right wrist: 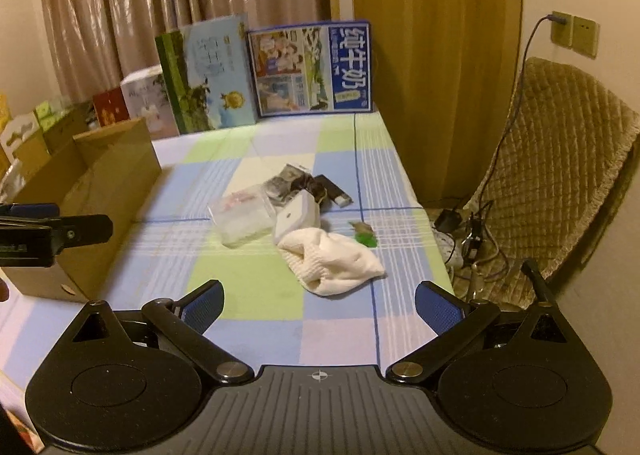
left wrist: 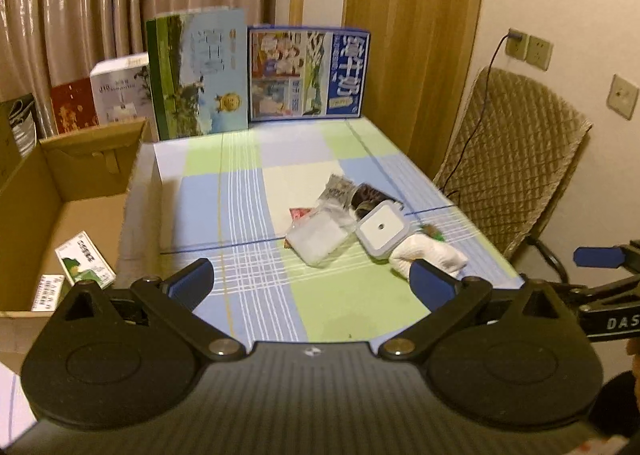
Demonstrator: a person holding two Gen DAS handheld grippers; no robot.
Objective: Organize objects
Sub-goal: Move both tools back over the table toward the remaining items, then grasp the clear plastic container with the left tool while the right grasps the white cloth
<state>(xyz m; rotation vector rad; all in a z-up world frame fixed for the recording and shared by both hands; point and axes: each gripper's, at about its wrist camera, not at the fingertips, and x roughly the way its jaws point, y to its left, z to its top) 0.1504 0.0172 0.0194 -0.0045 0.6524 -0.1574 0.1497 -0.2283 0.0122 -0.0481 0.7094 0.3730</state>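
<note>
A small pile lies on the checked tablecloth (left wrist: 240,195): a clear plastic box (left wrist: 320,235), a white square device (left wrist: 382,229), a white knitted cloth (left wrist: 430,255), a silvery packet (left wrist: 338,187) and a dark packet (left wrist: 374,195). My left gripper (left wrist: 312,285) hangs open just short of the pile, with nothing between its fingers. In the right wrist view the cloth (right wrist: 332,263) lies nearest, with the clear box (right wrist: 244,219) and the device (right wrist: 296,217) behind it. My right gripper (right wrist: 320,307) is open and empty, short of the cloth.
An open cardboard box (left wrist: 60,215) stands at the table's left and holds a green-and-white carton (left wrist: 84,259). Milk cartons (left wrist: 308,73) stand along the back edge. A quilted chair (right wrist: 560,159) and tangled cables (right wrist: 472,243) are beyond the right edge.
</note>
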